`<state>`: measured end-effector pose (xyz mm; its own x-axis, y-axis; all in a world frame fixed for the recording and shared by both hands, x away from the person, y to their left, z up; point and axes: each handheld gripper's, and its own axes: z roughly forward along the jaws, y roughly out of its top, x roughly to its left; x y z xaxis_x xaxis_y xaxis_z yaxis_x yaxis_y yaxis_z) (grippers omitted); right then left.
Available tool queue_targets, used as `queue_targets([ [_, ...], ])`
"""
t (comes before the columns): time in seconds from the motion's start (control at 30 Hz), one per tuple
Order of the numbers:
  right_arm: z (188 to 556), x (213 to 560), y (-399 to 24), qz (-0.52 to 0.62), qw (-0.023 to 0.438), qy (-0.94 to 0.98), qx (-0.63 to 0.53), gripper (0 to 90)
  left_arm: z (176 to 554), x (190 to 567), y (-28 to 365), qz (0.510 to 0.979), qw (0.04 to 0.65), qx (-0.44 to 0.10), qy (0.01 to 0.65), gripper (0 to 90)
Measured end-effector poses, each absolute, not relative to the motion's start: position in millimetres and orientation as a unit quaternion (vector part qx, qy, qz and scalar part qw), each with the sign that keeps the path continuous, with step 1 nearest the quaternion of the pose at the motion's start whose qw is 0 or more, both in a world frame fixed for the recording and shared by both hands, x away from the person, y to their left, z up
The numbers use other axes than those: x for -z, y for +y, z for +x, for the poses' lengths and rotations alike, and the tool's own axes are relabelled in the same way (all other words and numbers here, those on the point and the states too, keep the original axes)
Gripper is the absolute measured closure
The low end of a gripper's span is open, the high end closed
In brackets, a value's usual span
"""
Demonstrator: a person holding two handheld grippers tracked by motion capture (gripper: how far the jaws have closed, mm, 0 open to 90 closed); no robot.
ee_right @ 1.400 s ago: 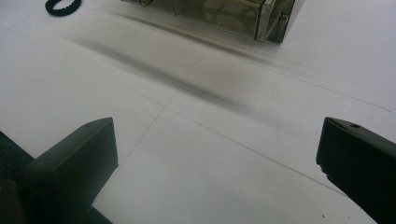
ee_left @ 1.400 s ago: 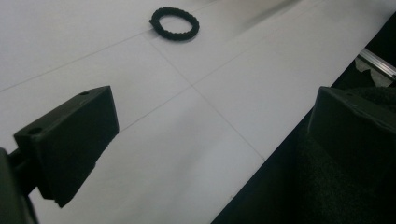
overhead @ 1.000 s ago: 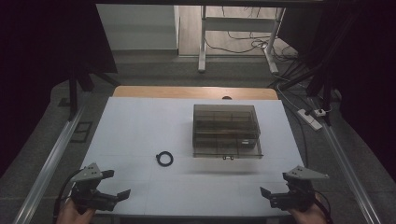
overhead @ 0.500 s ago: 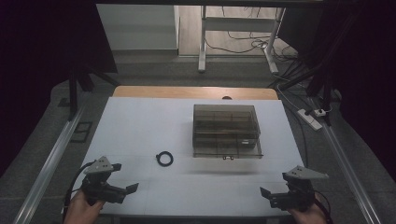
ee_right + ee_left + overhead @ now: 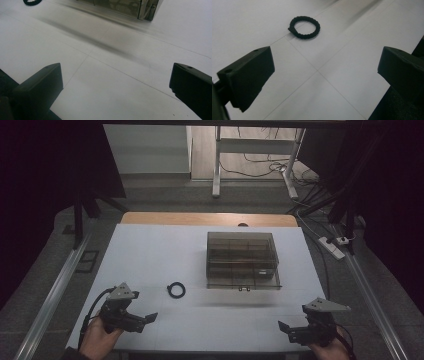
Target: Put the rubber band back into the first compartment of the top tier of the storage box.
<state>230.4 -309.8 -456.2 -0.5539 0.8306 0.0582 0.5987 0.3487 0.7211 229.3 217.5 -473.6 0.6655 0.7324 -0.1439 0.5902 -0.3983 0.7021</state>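
Note:
A small black braided ring (image 5: 176, 290) lies flat on the white table (image 5: 150, 250), left of a smoky clear plastic box (image 5: 242, 259) with inner compartments and a front latch. My left gripper (image 5: 145, 320) hovers at the near left, open, pointing toward the ring. In the left gripper view the ring (image 5: 304, 27) lies ahead beyond the wide-apart jaws, with nothing between them. My right gripper (image 5: 285, 330) is open at the near right corner, empty. The right gripper view shows the box's latch corner (image 5: 146, 10) far ahead and the ring's edge (image 5: 32, 2) at the top left.
Metal rails (image 5: 55, 290) run along both sides of the table. A wooden strip (image 5: 210, 219) borders its far edge. Beyond it stand a metal frame leg (image 5: 216, 165) and floor cables. A power strip (image 5: 334, 246) lies on the floor at right.
My left gripper has moved forward and to the right, toward the ring. The right gripper, the ring and the box have stayed where they were.

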Motion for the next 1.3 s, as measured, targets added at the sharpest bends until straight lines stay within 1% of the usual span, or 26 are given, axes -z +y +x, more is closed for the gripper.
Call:
queue_targets([
  [0.8,231,457,-308,0.439,0.157,0.812,-0.352,0.0,261,476,193,0.849,0.371,-0.085,0.366,0.0],
  [1.1,232,457,-307,0.437,0.156,0.813,-0.351,0.0,273,478,186,0.850,0.383,-0.071,0.354,0.0],
  [1.3,232,457,-307,0.436,0.156,0.815,-0.349,0.0,284,482,178,0.851,0.382,-0.073,0.352,0.0],
])
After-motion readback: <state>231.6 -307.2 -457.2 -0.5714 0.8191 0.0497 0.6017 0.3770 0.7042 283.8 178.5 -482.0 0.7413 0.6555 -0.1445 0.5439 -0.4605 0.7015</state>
